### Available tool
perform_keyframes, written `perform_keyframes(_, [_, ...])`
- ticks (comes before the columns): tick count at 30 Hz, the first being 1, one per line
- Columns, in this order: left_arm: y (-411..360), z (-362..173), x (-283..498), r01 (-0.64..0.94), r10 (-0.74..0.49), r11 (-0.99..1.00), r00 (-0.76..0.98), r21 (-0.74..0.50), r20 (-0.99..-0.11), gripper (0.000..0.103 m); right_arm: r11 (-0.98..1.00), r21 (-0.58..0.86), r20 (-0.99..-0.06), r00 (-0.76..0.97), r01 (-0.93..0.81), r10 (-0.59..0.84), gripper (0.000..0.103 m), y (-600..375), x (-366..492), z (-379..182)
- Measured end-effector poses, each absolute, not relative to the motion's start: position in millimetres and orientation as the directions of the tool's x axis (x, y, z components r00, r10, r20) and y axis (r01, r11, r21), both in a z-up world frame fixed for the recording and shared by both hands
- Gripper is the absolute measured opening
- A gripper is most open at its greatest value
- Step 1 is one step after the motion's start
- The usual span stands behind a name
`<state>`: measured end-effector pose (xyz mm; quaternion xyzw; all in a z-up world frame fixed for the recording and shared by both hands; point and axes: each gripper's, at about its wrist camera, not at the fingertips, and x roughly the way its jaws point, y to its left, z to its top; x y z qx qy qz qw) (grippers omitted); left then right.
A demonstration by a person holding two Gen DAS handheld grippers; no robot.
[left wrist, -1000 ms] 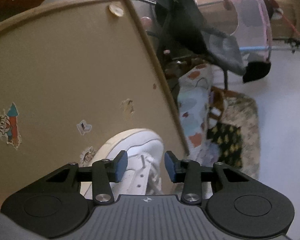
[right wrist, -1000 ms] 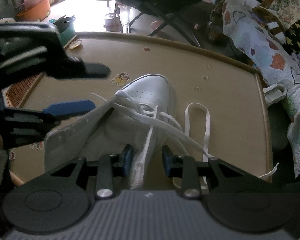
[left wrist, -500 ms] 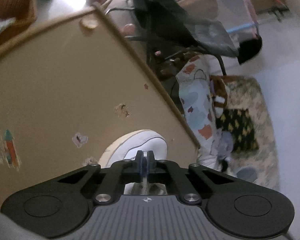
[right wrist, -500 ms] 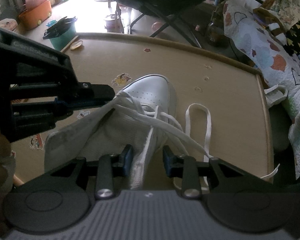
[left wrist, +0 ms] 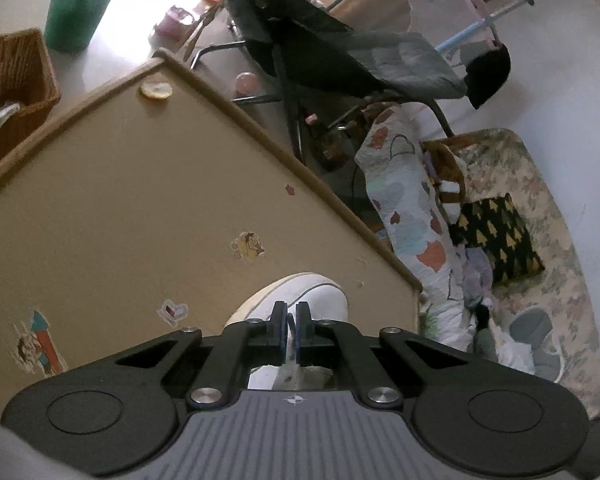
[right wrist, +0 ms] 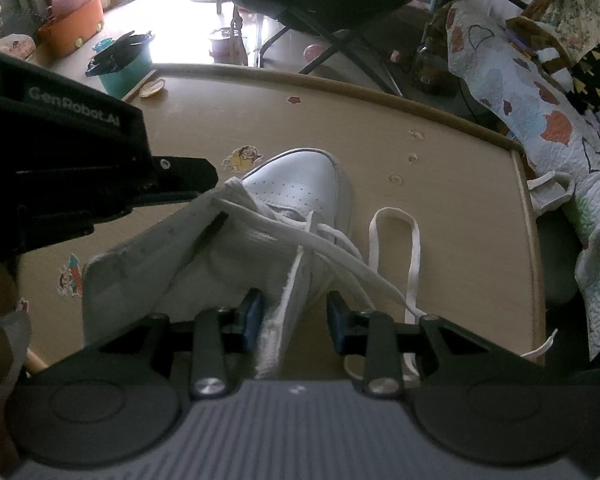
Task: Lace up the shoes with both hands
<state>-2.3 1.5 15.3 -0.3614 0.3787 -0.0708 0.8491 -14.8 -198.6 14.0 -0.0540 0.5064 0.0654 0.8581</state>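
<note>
A white sneaker (right wrist: 296, 180) lies on the tan table (right wrist: 460, 200), toe pointing away, with its white lace (right wrist: 396, 216) partly threaded and a loose loop on the table to its right. My left gripper (left wrist: 291, 320) is shut just above the shoe (left wrist: 320, 292). In the right wrist view its tips (right wrist: 210, 178) pinch the lace at the top of the raised left flap. My right gripper (right wrist: 294, 320) stands open over the shoe's opening. The right flap's edge hangs between its fingers, and the pads do not press on it.
Stickers dot the table (left wrist: 140, 200). Beyond its far edge stand a green bucket (left wrist: 76, 12), a wicker basket (left wrist: 12, 80) and a dark folding chair (left wrist: 340, 64). A patterned quilt (left wrist: 408, 208) and cushions lie on the floor to the right.
My left gripper went from open to shut at the lace by the shoe's left flap, rolled and lifted slightly. The right gripper and the shoe stayed where they were.
</note>
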Motion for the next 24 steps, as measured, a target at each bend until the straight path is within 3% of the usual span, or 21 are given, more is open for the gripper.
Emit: perform_keyframes(24, [10, 9, 2, -0.112, -0.382, 0.779, 0.694, -0.616, -0.61, 0.008, 0.983, -0.037, -0.876, 0.479, -0.177, 0.054, 0.034, -199, -13, 14])
